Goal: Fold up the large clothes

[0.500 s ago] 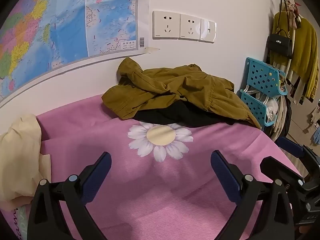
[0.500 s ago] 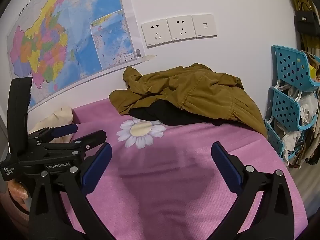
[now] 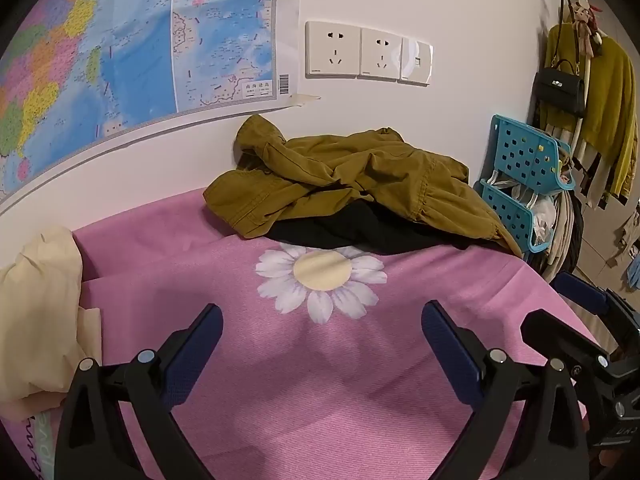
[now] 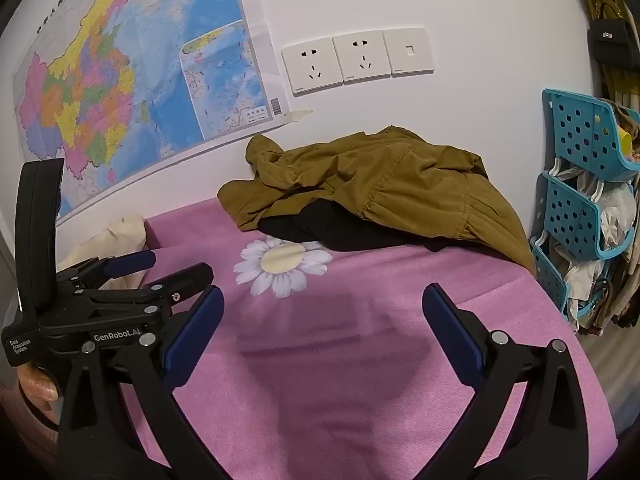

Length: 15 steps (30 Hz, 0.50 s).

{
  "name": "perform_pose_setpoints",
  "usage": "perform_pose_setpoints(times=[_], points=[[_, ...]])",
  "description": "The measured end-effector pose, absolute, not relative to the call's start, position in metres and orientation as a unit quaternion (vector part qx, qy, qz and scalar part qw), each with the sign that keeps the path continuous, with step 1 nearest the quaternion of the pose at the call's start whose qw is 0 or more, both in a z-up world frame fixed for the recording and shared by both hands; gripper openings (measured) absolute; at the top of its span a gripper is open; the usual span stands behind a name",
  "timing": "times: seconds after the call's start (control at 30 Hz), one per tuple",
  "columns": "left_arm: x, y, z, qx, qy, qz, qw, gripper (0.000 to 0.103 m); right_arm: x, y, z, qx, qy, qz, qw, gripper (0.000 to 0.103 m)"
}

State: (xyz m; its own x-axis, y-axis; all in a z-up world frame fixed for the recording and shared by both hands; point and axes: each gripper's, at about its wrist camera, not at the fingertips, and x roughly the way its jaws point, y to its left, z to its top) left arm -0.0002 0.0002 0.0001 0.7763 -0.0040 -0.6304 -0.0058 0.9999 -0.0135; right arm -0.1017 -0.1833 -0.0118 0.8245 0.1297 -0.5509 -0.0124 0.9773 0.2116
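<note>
An olive-brown jacket (image 3: 352, 178) lies crumpled at the far side of the pink cloth-covered table (image 3: 320, 380), against the wall, on top of a black garment (image 3: 360, 228). Both show in the right wrist view too, the jacket (image 4: 384, 184) over the black garment (image 4: 320, 228). My left gripper (image 3: 320, 336) is open and empty, above the pink cloth in front of the printed daisy (image 3: 322, 276). My right gripper (image 4: 322, 316) is open and empty beside it; the left gripper's body (image 4: 108, 308) shows at the right wrist view's left.
A cream garment (image 3: 36, 312) lies at the table's left edge. A blue perforated basket rack (image 3: 524, 184) stands right of the table, with clothes and a black bag (image 3: 560, 88) hanging behind. A map (image 3: 120, 60) and wall sockets (image 3: 368, 54) are on the wall.
Both grippers have shifted only slightly; the view is nearly unchanged. Nothing was taken hold of or let go.
</note>
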Motion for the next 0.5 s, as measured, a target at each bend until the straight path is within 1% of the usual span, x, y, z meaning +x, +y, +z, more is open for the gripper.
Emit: perform_pose_setpoints(times=[0.5], points=[[-0.0018, 0.0006, 0.0029, -0.01, 0.332, 0.001, 0.943, 0.096, -0.1031, -0.1809, -0.0116, 0.101, 0.293, 0.038, 0.95, 0.098]])
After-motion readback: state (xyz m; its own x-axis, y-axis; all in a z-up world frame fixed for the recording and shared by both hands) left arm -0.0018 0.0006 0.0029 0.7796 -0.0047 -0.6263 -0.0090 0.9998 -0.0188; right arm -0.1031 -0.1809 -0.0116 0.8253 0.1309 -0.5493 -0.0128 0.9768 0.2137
